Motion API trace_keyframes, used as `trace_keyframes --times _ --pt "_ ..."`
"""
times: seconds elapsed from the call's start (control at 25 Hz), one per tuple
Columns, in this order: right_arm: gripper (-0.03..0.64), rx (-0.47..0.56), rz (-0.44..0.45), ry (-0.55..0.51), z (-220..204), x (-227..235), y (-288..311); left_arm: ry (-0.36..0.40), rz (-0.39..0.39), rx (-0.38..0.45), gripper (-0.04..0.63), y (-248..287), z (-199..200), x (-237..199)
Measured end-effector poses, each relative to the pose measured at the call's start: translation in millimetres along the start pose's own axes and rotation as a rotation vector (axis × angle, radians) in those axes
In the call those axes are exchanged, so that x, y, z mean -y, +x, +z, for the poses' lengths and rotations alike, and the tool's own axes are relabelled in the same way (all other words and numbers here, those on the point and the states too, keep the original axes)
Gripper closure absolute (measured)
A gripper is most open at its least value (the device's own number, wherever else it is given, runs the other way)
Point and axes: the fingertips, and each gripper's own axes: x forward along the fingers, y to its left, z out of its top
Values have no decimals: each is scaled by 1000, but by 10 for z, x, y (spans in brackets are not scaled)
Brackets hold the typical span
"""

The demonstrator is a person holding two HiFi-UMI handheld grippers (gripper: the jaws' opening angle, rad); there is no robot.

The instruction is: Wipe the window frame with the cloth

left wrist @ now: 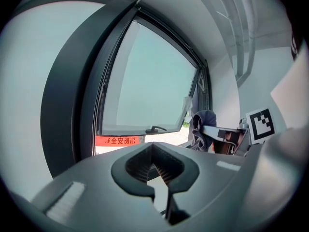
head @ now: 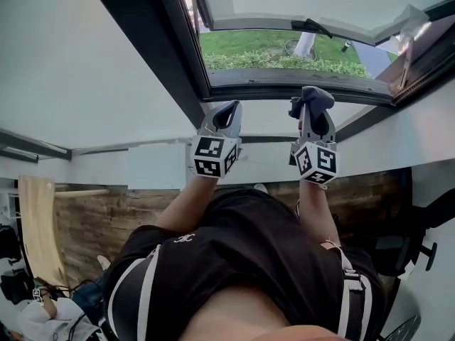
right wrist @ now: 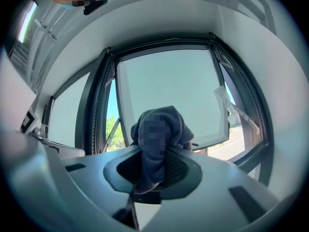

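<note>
The person is holding both grippers up toward an open window, and the view from the head camera is showing the scene upside down. The right gripper [head: 313, 114] [right wrist: 155, 154] is clamping a dark blue cloth [head: 317, 98] [right wrist: 157, 129] [left wrist: 203, 123] between its jaws, and the bunched end of the cloth is sticking out past the tips. That end is lying against the line of the dark window frame [head: 284, 84] [left wrist: 67, 110] [right wrist: 99, 111] at its near rail, toward the right. I cannot tell whether the cloth is touching the rail.

The left gripper [head: 227, 112] [left wrist: 153, 148] is hovering just left of the right one, a little nearer to the person. Its jaws are drawn in narrow, with the tips meeting and nothing between them.

Beyond the frame, the sash [head: 284, 21] [right wrist: 169, 95] is swinging outward, and its handle [head: 313, 27] [left wrist: 155, 128] is showing on the lower edge. Through the gap, green grass [head: 249, 48] is showing outside, and a red banner [left wrist: 116, 140] is showing under the sash in the left gripper view.

Each gripper is carrying its marker cube [head: 213, 156] close to the person's hand. The person is wearing a black shirt [head: 234, 251], and a wood-panelled wall [head: 92, 219] is running behind them.
</note>
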Motion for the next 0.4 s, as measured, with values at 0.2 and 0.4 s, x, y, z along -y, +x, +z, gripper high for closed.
trace_keyframes --times 0.2,0.4 --pt "534 -7 -5 -28 -7 -7 -78 6 -14 -6 588 -54 -19 71" --pt "534 -10 -10 -31 -27 -58 -117 5 -21 3 588 -152 -7 78"
